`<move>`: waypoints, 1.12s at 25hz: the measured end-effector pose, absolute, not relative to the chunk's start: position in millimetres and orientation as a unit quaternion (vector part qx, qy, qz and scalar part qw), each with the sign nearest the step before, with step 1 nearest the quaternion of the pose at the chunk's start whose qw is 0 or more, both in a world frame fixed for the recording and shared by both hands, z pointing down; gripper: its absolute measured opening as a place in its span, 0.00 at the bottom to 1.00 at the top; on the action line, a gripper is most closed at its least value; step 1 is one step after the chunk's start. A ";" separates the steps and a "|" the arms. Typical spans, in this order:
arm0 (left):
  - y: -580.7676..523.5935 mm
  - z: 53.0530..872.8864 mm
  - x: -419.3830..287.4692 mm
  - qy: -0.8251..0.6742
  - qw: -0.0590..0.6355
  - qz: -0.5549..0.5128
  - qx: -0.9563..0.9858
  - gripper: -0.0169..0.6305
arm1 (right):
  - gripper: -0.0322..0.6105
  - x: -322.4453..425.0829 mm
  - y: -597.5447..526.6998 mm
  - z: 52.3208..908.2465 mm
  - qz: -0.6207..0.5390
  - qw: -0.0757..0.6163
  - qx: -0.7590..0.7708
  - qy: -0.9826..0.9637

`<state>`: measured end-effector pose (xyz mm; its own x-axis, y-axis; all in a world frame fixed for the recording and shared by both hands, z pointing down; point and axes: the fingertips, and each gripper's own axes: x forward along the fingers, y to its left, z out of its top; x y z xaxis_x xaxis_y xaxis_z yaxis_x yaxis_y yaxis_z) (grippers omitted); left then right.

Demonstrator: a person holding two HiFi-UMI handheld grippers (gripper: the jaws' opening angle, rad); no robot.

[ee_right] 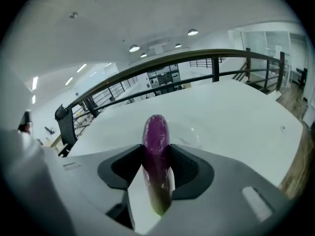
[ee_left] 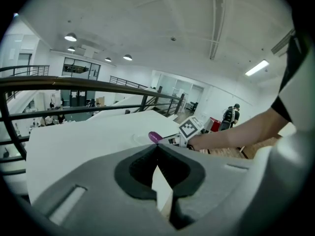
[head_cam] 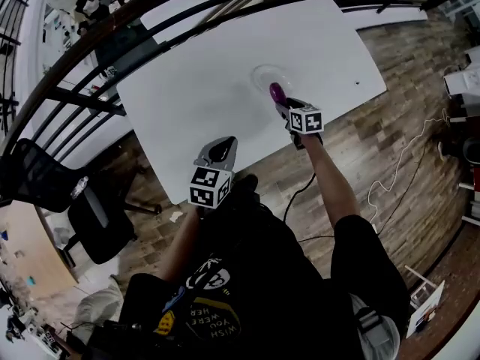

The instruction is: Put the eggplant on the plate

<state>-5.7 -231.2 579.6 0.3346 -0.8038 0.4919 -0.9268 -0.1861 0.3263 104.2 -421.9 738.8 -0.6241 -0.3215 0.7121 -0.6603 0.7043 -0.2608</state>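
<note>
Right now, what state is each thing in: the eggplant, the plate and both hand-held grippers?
Eggplant: clamped in the right hand-held gripper, tip sticking out past the jaws, not yet on the plate.
Plate: clear, flat on the white table, nothing on it.
Right hand-held gripper: shut on the eggplant, at the plate's near edge.
Left hand-held gripper: jaws together, holding nothing, back from the plate.

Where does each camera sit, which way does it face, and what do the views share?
Head view: on the head, steeply down at the table; torso and arms show.
Left gripper view: on the left gripper, facing across the table; right forearm shows.
Right gripper view: on the right gripper, facing the railing; jaws hold the eggplant.
Shared: all show the eggplant.
</note>
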 end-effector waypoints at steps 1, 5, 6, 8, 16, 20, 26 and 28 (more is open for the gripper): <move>-228.2 583.3 -11.4 -0.575 0.301 0.100 0.754 0.03 | 0.34 97.8 -437.1 746.3 0.246 0.350 0.277 -0.860; -216.4 599.9 -40.6 -0.606 0.328 0.089 0.719 0.03 | 0.34 67.9 -476.7 771.3 0.138 0.447 0.205 -0.860; -214.1 603.6 -49.3 -0.613 0.333 0.086 0.711 0.04 | 0.34 62.4 -483.5 778.3 0.118 0.465 0.190 -0.857; -209.6 610.1 -66.7 -0.626 0.341 0.081 0.697 0.04 | 0.34 55.4 -494.1 792.5 0.083 0.498 0.172 -0.846; -213.3 615.5 -88.0 -0.628 0.349 0.074 0.691 0.03 | 0.43 57.8 -513.0 796.6 0.133 0.459 0.208 -0.853; -225.1 605.1 -84.4 -0.616 0.338 0.071 0.708 0.03 | 0.44 69.4 -498.6 751.0 0.164 0.358 0.257 -0.883; -249.4 568.8 -54.4 -0.586 0.287 0.076 0.754 0.03 | 0.38 102.5 -381.8 640.1 0.228 0.163 0.295 -0.914; -256.9 551.0 -39.5 -0.576 0.261 0.078 0.771 0.03 | 0.32 120.2 -341.7 599.6 0.247 0.091 0.322 -0.909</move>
